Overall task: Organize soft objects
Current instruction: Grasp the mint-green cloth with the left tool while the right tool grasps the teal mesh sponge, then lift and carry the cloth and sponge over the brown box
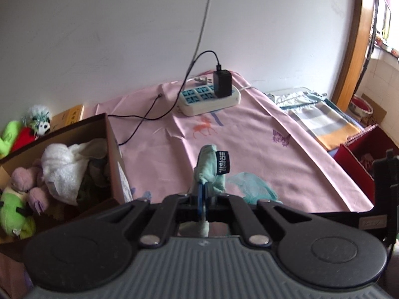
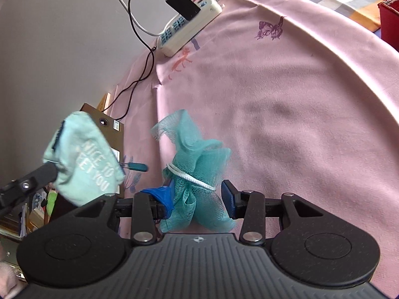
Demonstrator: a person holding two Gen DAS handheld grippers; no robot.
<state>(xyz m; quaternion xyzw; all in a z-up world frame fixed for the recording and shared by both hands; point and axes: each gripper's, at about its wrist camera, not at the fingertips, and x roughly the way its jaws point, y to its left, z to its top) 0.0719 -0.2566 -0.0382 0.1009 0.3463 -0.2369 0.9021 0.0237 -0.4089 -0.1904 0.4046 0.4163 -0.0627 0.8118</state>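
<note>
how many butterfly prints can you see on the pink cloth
1: a purple butterfly print on the pink cloth, toward its right edge, right of the power strip. The deer print is not one; others may be hidden under the objects.

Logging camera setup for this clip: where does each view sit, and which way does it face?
Left wrist: rides the left gripper, looking down the pink sheet toward the wall; own fingers shut on a mint pouch.
Right wrist: rides the right gripper, facing the sheet; fingers flank a teal mesh puff.
Shared: pouch, puff, power strip, cardboard box.
</note>
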